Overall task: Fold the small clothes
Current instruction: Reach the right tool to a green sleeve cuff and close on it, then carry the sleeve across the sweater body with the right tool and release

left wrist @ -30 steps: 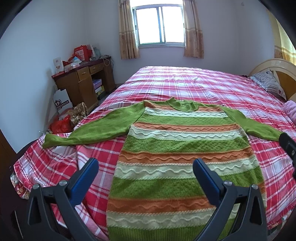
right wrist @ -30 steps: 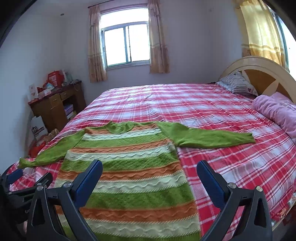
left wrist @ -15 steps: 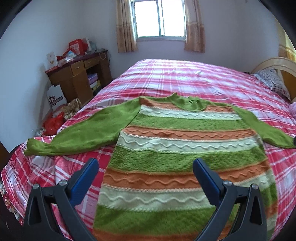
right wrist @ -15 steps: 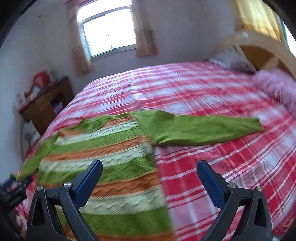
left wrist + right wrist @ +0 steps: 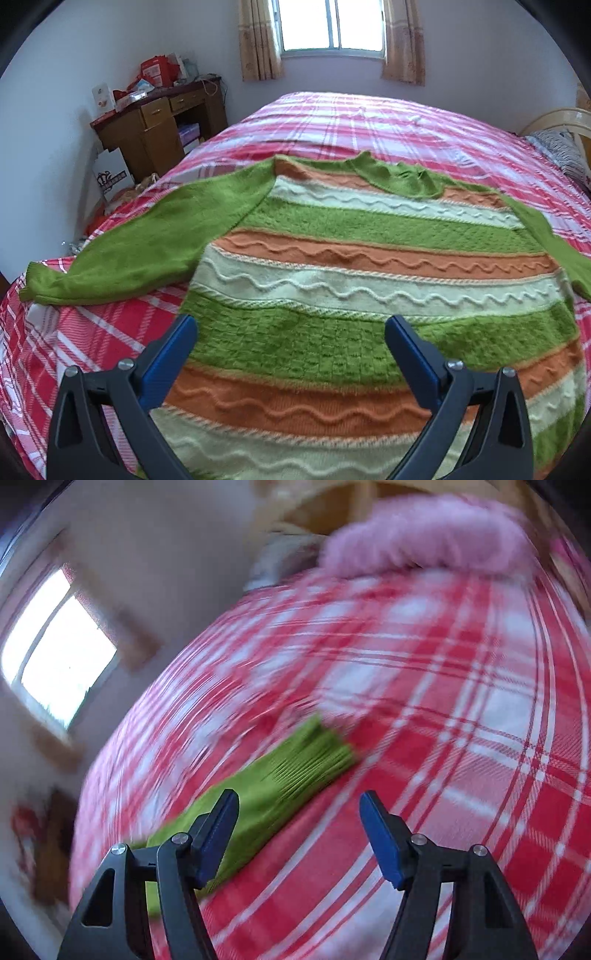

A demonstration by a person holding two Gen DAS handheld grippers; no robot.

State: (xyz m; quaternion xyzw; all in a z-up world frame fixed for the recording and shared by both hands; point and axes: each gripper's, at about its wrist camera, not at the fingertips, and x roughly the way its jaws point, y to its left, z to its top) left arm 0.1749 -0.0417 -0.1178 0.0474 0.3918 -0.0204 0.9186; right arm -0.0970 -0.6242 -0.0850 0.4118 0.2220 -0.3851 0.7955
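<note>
A green, orange and cream striped knit sweater lies flat on the red plaid bed, both sleeves spread out. My left gripper is open and empty, hovering over the sweater's lower body. Its left sleeve reaches toward the bed's left edge. In the blurred right wrist view, my right gripper is open and empty, low over the bed, just beside the green cuff end of the right sleeve.
The plaid bedspread extends far behind the sweater. A wooden desk with clutter stands at the left wall, bags below it. A pink blanket and the headboard lie beyond the right sleeve.
My left gripper has moved forward and lower over the sweater's body. My right gripper has swung right and down fast toward the right sleeve's cuff, tilting the view.
</note>
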